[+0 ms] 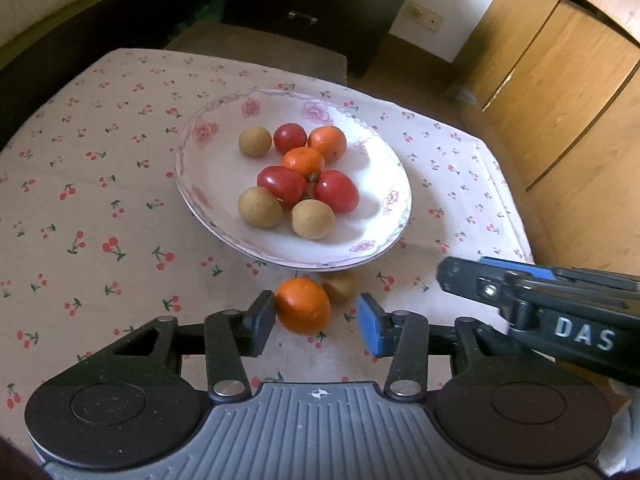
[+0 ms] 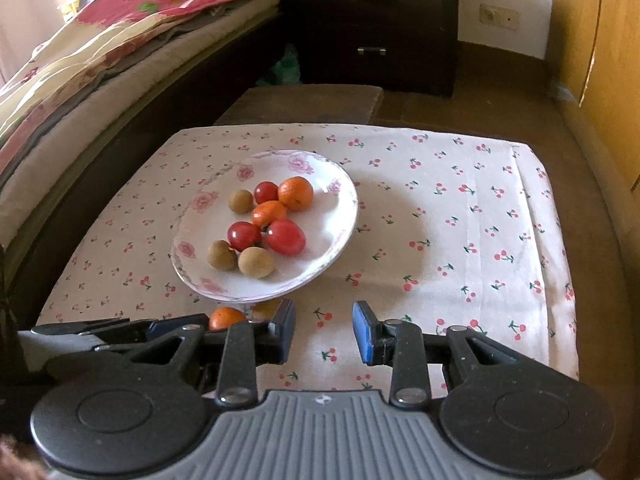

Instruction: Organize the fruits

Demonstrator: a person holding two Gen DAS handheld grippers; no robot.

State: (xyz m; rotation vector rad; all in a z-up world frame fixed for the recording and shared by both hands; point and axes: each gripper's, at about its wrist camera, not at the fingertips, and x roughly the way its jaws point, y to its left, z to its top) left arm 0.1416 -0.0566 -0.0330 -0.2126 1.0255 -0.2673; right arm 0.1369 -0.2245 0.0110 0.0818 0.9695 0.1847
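A white floral plate [image 1: 224,184] [image 2: 332,216] on the cherry-print cloth holds several fruits: red tomatoes [image 1: 336,191], oranges [image 1: 328,142] and brown longans [image 1: 312,219]. An orange [image 1: 303,306] [image 2: 226,317] lies on the cloth in front of the plate, with a longan [image 1: 340,286] just behind it. My left gripper [image 1: 318,322] is open around this orange; the left pad touches it and the right blue pad stands apart. My right gripper [image 2: 323,332] is open and empty over the cloth, to the right of the left one.
The right gripper's arm [image 1: 560,304] crosses the left wrist view at lower right. A bed [image 2: 100,60] runs along the left, a dark drawer unit [image 2: 372,28] stands behind, a wooden wardrobe [image 1: 560,80] at right. A brown stool [image 2: 304,104] sits beyond the table.
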